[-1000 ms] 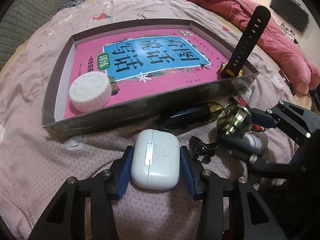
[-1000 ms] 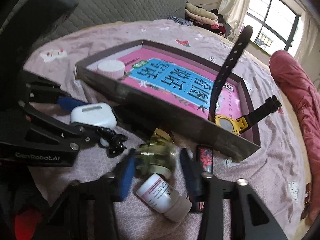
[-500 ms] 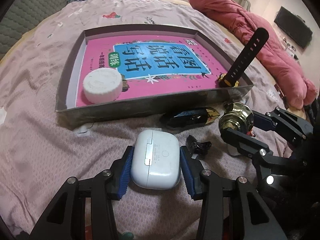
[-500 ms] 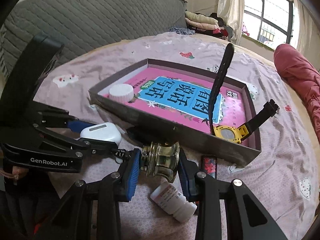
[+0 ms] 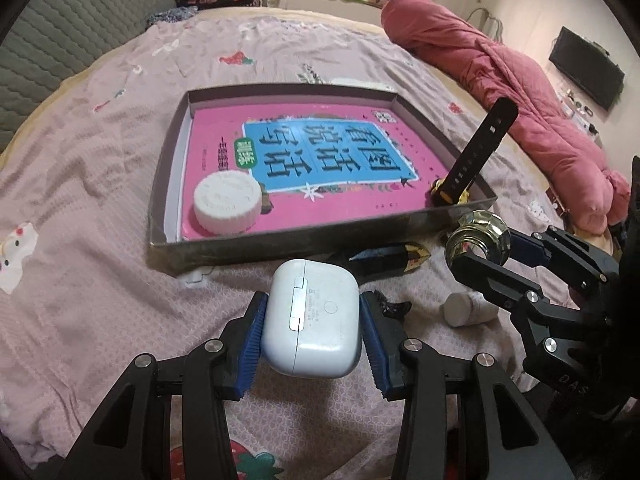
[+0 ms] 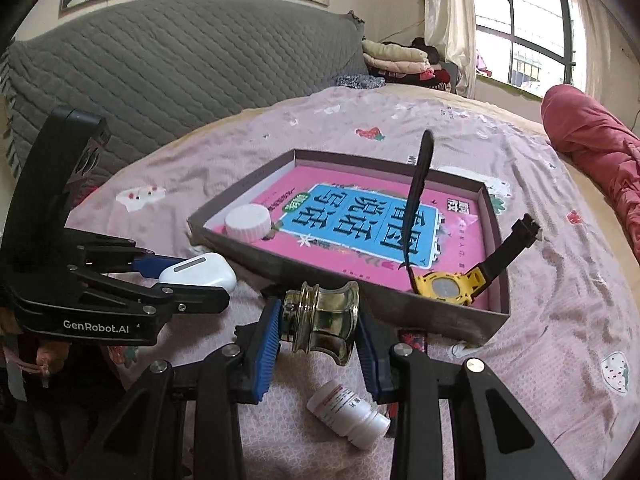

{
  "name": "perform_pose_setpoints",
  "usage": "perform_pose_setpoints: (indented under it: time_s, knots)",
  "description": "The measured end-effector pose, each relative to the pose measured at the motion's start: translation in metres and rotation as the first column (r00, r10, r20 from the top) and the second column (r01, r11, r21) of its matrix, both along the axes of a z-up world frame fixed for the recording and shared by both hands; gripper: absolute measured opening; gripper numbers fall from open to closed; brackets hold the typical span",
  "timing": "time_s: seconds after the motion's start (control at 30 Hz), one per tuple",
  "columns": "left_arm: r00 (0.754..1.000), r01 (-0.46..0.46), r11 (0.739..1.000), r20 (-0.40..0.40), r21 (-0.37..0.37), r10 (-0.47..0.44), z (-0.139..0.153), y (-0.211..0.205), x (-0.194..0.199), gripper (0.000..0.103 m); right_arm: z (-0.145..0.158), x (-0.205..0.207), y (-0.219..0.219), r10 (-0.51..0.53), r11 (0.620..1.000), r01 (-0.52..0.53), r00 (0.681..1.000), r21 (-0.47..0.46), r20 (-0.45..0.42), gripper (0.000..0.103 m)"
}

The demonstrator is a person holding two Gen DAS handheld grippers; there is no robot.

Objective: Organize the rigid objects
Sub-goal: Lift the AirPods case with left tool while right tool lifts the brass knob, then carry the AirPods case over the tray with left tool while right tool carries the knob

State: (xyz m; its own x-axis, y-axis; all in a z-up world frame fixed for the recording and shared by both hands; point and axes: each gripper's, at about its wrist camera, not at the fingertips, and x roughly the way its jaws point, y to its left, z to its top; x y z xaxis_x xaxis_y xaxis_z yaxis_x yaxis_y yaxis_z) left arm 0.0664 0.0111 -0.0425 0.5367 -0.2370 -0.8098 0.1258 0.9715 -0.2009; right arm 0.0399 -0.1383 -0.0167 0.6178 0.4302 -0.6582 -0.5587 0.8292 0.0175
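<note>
My left gripper [image 5: 311,326] is shut on a white earbuds case [image 5: 312,322], held above the bedspread just in front of the shallow grey box [image 5: 280,246]. My right gripper [image 6: 318,322] is shut on a brass knob [image 6: 320,320], lifted near the box's front wall [image 6: 340,280]. The knob also shows in the left wrist view [image 5: 478,236], and the case in the right wrist view [image 6: 198,272]. Inside the box lie a pink book [image 5: 312,160], a white round lid [image 5: 226,202] and a yellow watch with a black strap [image 6: 448,286].
On the pink bedspread in front of the box lie a white pill bottle [image 6: 348,412], a dark pointed object with a gold band [image 5: 384,258], a small black clip [image 5: 390,306] and a red-patterned item [image 6: 412,340]. A red quilt [image 5: 500,68] lies at the right, a grey headboard [image 6: 180,68] behind.
Both grippers have risen and drawn back from the bedspread, each carrying its object. The box now looks farther away and lower in both views.
</note>
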Motion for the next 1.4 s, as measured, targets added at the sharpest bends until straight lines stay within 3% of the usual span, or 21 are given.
perform_pose_setpoints:
  time_s: [0.67, 1.4]
  knots:
    - [0.994, -0.038, 0.999, 0.107, 0.021, 0.035, 0.032, 0.0, -0.008, 0.046, 0.03, -0.009, -0.008, -0.036, 0.995, 0.028, 0.996, 0.091, 0.087, 0.036]
    - [0.982, -0.058, 0.998, 0.183, 0.024, 0.053, 0.057, -0.01, 0.0, 0.046, 0.046, -0.008, -0.007, -0.067, 0.993, 0.048, 0.981, 0.109, 0.184, 0.036]
